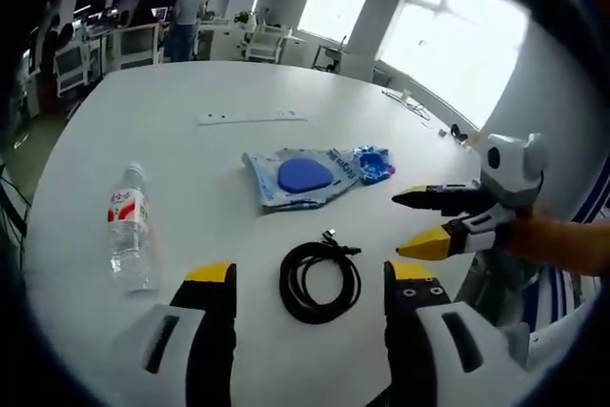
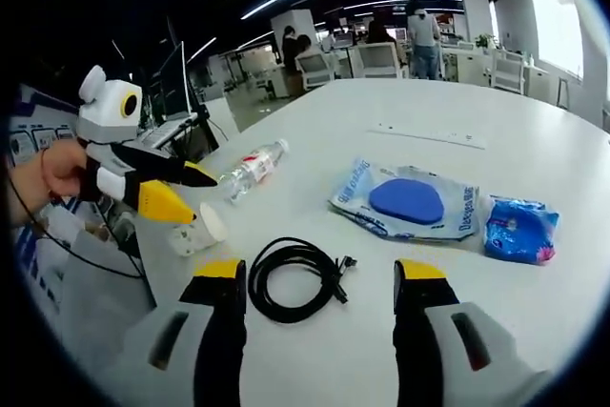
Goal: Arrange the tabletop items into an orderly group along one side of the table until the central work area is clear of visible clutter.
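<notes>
A coiled black cable [image 1: 319,278] [image 2: 294,278] lies on the white table [image 1: 191,154] [image 2: 534,154], just ahead of both grippers. Beyond it rests a wipes pack with a blue lid [image 1: 300,176] [image 2: 408,202], and a small blue packet [image 1: 374,164] [image 2: 519,228] lies beside the pack. A clear water bottle with a red label [image 1: 127,226] [image 2: 253,167] lies on its side. My left gripper [image 1: 310,274] [image 2: 202,197] is open and empty. My right gripper [image 2: 319,269] [image 1: 400,224] is open too, with nothing between its jaws. The two grippers face the cable from opposite sides.
A thin white strip [image 1: 253,117] [image 2: 429,135] lies farther up the table. A small white cup-like object [image 2: 200,229] sits near the left gripper's tips. Loose wires [image 1: 410,102] lie at the table's window edge. Desks, chairs and people stand beyond the table.
</notes>
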Action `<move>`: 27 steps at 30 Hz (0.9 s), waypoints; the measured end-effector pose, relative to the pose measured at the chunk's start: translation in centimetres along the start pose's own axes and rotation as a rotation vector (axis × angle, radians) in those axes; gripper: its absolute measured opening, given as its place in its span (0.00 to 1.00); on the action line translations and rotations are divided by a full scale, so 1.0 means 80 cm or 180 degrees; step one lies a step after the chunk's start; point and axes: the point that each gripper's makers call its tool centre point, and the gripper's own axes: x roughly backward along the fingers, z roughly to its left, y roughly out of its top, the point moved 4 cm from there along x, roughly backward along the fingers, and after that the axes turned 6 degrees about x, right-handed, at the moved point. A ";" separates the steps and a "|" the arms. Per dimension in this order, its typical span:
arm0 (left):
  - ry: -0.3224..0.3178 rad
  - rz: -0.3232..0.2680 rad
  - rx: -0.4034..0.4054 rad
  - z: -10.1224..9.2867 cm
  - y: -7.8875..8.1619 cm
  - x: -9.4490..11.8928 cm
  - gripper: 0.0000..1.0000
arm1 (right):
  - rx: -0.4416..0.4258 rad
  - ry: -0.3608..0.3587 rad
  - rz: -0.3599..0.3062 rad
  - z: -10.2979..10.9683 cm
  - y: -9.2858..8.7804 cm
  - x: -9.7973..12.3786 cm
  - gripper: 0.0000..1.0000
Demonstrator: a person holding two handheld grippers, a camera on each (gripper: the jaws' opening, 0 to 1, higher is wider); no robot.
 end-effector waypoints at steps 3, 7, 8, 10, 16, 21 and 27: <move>-0.0011 0.0017 0.0011 -0.001 -0.004 -0.003 0.63 | -0.0014 0.0016 0.0012 0.003 -0.003 -0.003 0.61; -0.0024 0.0037 0.0020 -0.002 -0.008 -0.007 0.62 | -0.0004 0.0026 0.0055 0.005 -0.009 -0.007 0.61; -0.0022 0.0048 0.0021 -0.002 -0.010 -0.009 0.62 | -0.0018 0.0030 0.0069 0.006 -0.011 -0.008 0.61; -0.0030 0.0074 0.0016 -0.002 -0.014 -0.011 0.62 | -0.0019 0.0036 0.0094 0.008 -0.014 -0.010 0.60; -0.0035 0.0140 0.0021 -0.001 -0.023 -0.017 0.62 | -0.0026 0.0045 0.0147 0.012 -0.022 -0.015 0.59; -0.0042 0.0186 0.0020 -0.002 -0.030 -0.022 0.62 | -0.0034 0.0057 0.0172 0.013 -0.024 -0.020 0.57; -0.0038 0.0239 0.0022 -0.001 -0.037 -0.031 0.60 | -0.0034 0.0066 0.0206 0.013 -0.026 -0.027 0.56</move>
